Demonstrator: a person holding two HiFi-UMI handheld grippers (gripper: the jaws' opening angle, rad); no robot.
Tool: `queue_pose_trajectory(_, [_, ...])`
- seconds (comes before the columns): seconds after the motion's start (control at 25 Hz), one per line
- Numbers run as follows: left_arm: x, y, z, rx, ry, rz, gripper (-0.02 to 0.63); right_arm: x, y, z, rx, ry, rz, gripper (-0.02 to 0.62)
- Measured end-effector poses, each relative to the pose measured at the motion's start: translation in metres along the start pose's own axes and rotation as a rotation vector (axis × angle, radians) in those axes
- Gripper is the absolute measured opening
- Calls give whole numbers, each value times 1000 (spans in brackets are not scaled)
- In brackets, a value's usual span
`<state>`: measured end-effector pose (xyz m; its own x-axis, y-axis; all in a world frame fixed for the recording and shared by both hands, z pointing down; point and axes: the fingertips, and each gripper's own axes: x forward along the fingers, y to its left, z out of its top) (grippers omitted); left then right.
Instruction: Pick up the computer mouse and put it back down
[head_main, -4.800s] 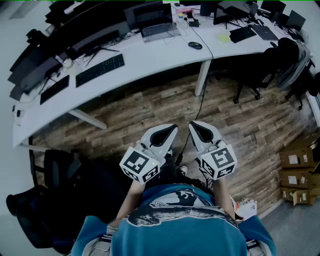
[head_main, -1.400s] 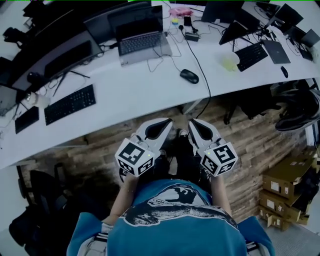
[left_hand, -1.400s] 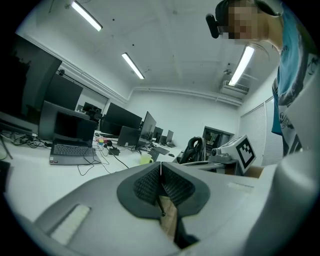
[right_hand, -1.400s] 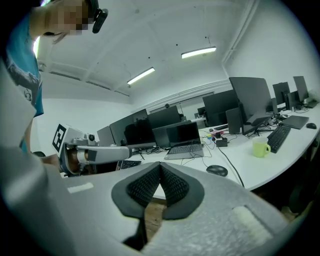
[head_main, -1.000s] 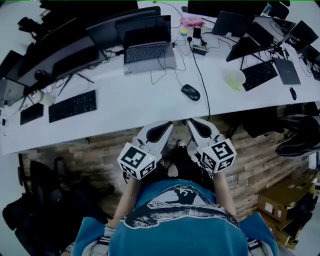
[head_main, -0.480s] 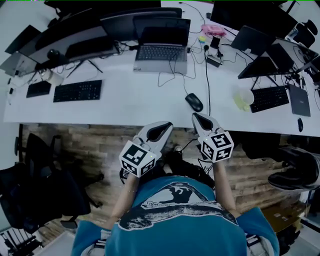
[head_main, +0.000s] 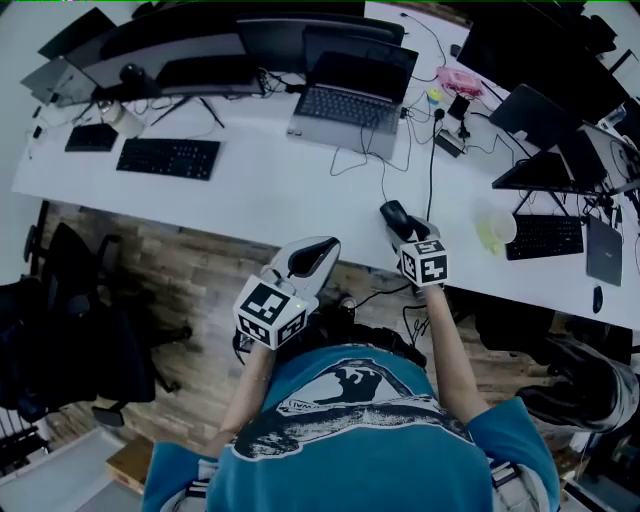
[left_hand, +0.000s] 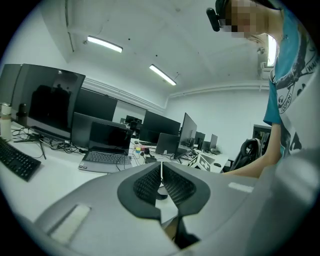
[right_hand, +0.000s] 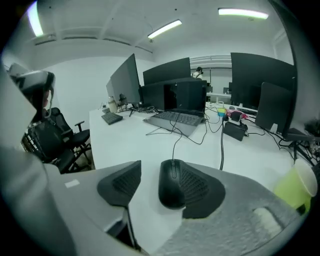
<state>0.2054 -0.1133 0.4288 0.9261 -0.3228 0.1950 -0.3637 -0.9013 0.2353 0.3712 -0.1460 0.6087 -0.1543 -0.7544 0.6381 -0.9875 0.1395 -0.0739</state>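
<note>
A black wired computer mouse (head_main: 390, 211) lies on the white desk (head_main: 270, 190) near its front edge. My right gripper (head_main: 402, 226) reaches over that edge to it. In the right gripper view the mouse (right_hand: 172, 183) sits between the jaws, close against the right pad (right_hand: 202, 192) and apart from the left pad (right_hand: 122, 182). The right gripper (right_hand: 157, 172) is open, and its jaws have just been opening. My left gripper (head_main: 322, 247) hangs before the desk edge. Its jaws (left_hand: 161, 170) are shut with nothing between them.
The mouse's cable runs back toward an open laptop (head_main: 350, 105). A black keyboard (head_main: 168, 158) lies at the left and a yellow-green cup (head_main: 495, 232) at the right, next to another keyboard (head_main: 545, 237). Monitors line the back. An office chair (head_main: 80, 320) stands left.
The person has stepped up to the desk. My right gripper has reached forward and down onto the mouse and its jaws have opened. The left gripper has stayed low, shut.
</note>
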Motion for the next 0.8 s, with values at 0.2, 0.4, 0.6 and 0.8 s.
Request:
queue_pose_trajectory(0.2, [-4,11,2,-28,-21,75,20,39,-20,-16,-67,134,3,312])
queue_pose_trajectory(0.4, [-11,20,-2,-43,-15,130,20,60,-32,-31,-53,212,1,331])
queue_pose_trajectory(0.6, [-18,28,-3,-55,-13,178,20,65,-31,-34,-40,204,-1,335])
queue_pose_trajectory(0.8, [-17,31,-6,-61,-5,189,20,64,-31,-34,-41,192,17,302])
